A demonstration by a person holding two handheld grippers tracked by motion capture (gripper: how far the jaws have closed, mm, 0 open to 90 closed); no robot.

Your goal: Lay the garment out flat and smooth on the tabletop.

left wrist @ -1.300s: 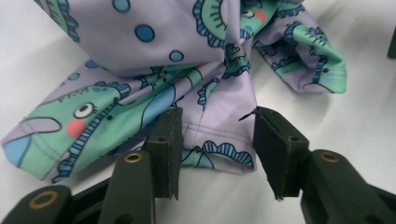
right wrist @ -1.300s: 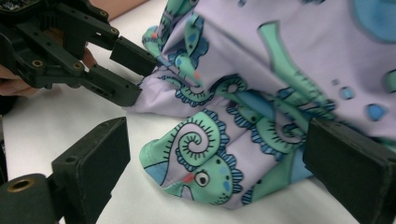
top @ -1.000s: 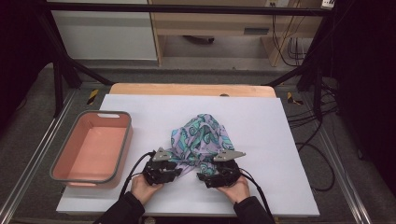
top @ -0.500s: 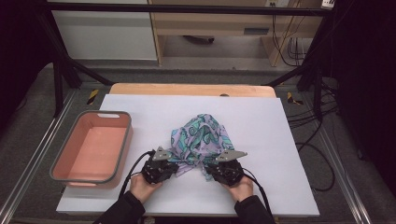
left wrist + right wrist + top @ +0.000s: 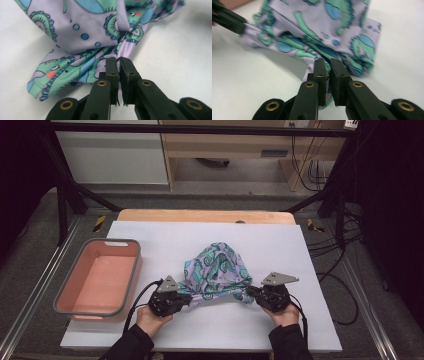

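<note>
A lilac cloth (image 5: 216, 270) printed with teal and blue shapes lies bunched near the middle of the white table (image 5: 150, 240). My left gripper (image 5: 186, 296) is shut on the cloth's near left edge; in the left gripper view (image 5: 118, 60) a thin fold of the cloth (image 5: 82, 32) sits pinched between the jaws. My right gripper (image 5: 251, 292) is shut on the near right edge, and the right gripper view (image 5: 328, 61) shows the cloth (image 5: 337, 27) clamped between its jaws. The near edge is stretched between the two grippers. The left gripper (image 5: 229, 20) shows at the upper left of the right gripper view.
A pink tub with a grey rim (image 5: 95, 275) stands at the table's left side. A wooden board edge (image 5: 200, 215) runs along the far side. Cables (image 5: 340, 270) hang off the right. Bare white surface lies to the right of the cloth.
The right gripper has moved to the right with the cloth's edge, so the two grippers stand farther apart and the near edge is drawn out between them.
</note>
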